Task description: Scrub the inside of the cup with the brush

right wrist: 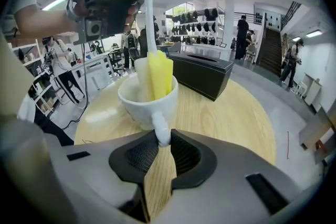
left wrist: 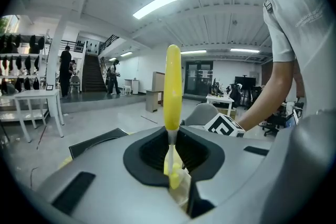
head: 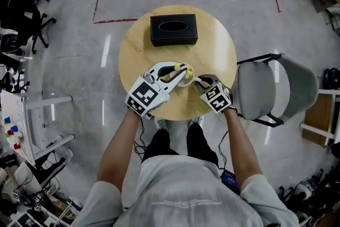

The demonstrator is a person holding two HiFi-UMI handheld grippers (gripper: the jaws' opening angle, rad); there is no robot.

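left tool (left wrist: 173,165): clamped on the thin white stem of the yellow plastic brush (left wrist: 172,86), handle upright at frame centre. Grip firmly, stroke up-down and twist so the head sweeps wall and bottom.
brush head: yellow block sits inside the white ceramic cup (right wrist: 148,96), centre-left of the right gripper view. Press sideways lightly; a hard push would likely tip the cup.
cup: on the round light-wood worktop (head: 212,50), low-centre in the head view, between both tools.
right tool (right wrist: 159,136): pinched on the cup's handle. Use it as counterforce, pressing down.
left gripper view: stem grip clear; cup barely visible.
head view: overall layout only; no grip detail.
right gripper view: only one showing brush head depth and the handle pinch.
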